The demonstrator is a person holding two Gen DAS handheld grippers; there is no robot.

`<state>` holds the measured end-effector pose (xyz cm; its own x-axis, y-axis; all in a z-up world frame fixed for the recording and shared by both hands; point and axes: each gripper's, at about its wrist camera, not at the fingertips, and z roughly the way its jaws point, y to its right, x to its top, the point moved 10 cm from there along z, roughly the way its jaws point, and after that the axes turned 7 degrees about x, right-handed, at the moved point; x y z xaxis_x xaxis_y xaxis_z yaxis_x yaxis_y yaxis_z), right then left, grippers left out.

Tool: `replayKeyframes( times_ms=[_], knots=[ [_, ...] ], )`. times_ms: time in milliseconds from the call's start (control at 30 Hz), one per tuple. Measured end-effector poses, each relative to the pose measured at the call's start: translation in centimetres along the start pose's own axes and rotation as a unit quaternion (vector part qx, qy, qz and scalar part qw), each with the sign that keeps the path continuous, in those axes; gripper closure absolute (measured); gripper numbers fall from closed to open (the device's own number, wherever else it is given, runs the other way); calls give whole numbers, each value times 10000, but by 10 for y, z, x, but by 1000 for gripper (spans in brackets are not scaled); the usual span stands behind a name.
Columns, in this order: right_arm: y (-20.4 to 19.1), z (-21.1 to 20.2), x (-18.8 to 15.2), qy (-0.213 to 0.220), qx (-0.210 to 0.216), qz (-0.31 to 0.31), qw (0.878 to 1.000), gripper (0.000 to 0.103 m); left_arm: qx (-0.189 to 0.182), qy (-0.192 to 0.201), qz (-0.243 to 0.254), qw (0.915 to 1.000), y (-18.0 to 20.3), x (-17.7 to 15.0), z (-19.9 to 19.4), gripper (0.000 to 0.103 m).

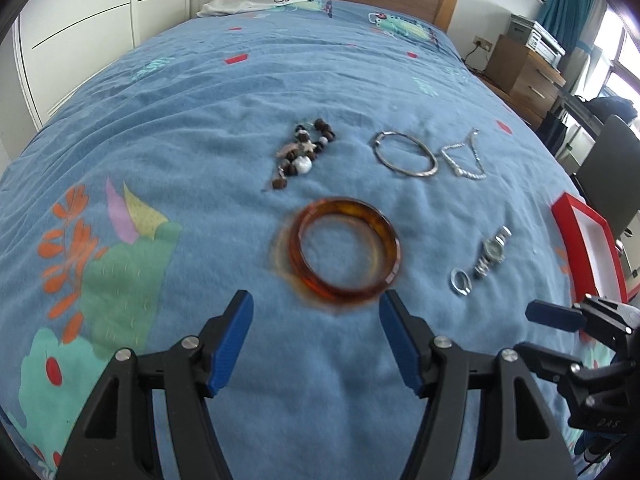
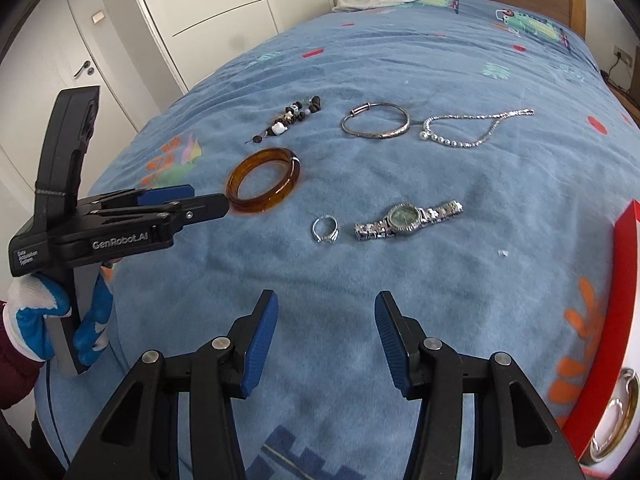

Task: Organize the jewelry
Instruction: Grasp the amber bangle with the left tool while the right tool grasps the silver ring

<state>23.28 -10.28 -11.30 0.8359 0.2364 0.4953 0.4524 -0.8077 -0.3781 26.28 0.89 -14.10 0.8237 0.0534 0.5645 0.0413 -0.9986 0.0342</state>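
Here, on a blue patterned bedspread (image 2: 400, 300), six pieces of jewelry lie loose, none of them touched.

Right wrist view, left to right. Far left of frame: a gloved hand (image 2: 60, 320) grips the handle of the left claw (image 2: 208, 200), seen side-on, its tip just beside the amber bangle (image 2: 262, 180) at centre left. Whether they touch cannot be told. Above the bangle, a beaded bracelet (image 2: 290, 118) of dark and white beads. Below right of the bangle, a small silver ring (image 2: 325, 229), and just beside it a silver wristwatch (image 2: 408, 216) lying stretched out. Upper centre: a thin silver bangle (image 2: 375, 125); right of it a silver chain bracelet (image 2: 472, 128). Far right edge: a red-rimmed box (image 2: 624, 280) with a white interior, a metal ring-shaped piece showing in its lower corner. Bottom centre: the right claw (image 2: 326, 316), blue pads spread apart, nothing between them, over bare bedspread below the ring and watch.

Left wrist view. The left claw's pads stand wide apart at bottom centre, nothing between them, with the amber bangle, motion-blurred, just above the gap. Part of the right claw shows at the lower right edge.
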Motion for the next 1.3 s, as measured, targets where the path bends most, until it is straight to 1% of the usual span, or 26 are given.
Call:
replayKeyframes(
  times_ms=[133, 267, 400, 600, 667, 700, 733, 767, 800, 833, 867, 933, 1100, 1300],
  knots=[
    [2, 5, 7, 57, 108, -21, 9999, 54, 73, -17, -105, 9999, -6, 8, 9, 39],
    [0, 9, 18, 154, 238, -69, 9996, 61, 110, -69, -169, 9998, -12, 15, 22, 39],
    [-5, 19, 29, 183, 312, -193, 9992, 64, 93, -141, -300, 9994, -18, 19, 35, 39],
    [-5, 38, 41, 168, 350, -274, 9989, 67, 172, -152, -169, 9996, -19, 22, 46, 41],
    [-4, 43, 44, 153, 343, -291, 9989, 69, 197, -140, -146, 9996, -20, 22, 48, 43],
    [-3, 46, 45, 137, 307, -301, 9990, 70, 214, -138, -150, 9996, -21, 21, 49, 47],
    [-2, 48, 45, 119, 286, -302, 9991, 71, 248, -126, -147, 9995, -23, 21, 49, 54],
    [-1, 50, 44, 99, 279, -293, 9991, 72, 285, -109, -139, 9994, -25, 21, 49, 57],
    [-1, 52, 43, 75, 263, -290, 9992, 73, 316, -100, -130, 9994, -27, 21, 49, 64],
    [1, 53, 42, 44, 237, -291, 9993, 76, 359, -90, -114, 9993, -29, 21, 48, 72],
    [2, 56, 40, 5, 213, -282, 9994, 79, 375, -85, -106, 9992, -31, 20, 48, 76],
    [2, 57, 36, -12, 243, -231, 9994, 84, 388, -86, -107, 9992, -34, 20, 46, 94],
    [-5, 52, 29, 23, 271, -259, 9993, 84, 379, -53, -173, 9991, -41, 14, 35, 94],
    [-15, 35, 24, 168, 316, -251, 9990, 84, 362, -26, -244, 9990, -47, 4, 13, 94]
  ],
)
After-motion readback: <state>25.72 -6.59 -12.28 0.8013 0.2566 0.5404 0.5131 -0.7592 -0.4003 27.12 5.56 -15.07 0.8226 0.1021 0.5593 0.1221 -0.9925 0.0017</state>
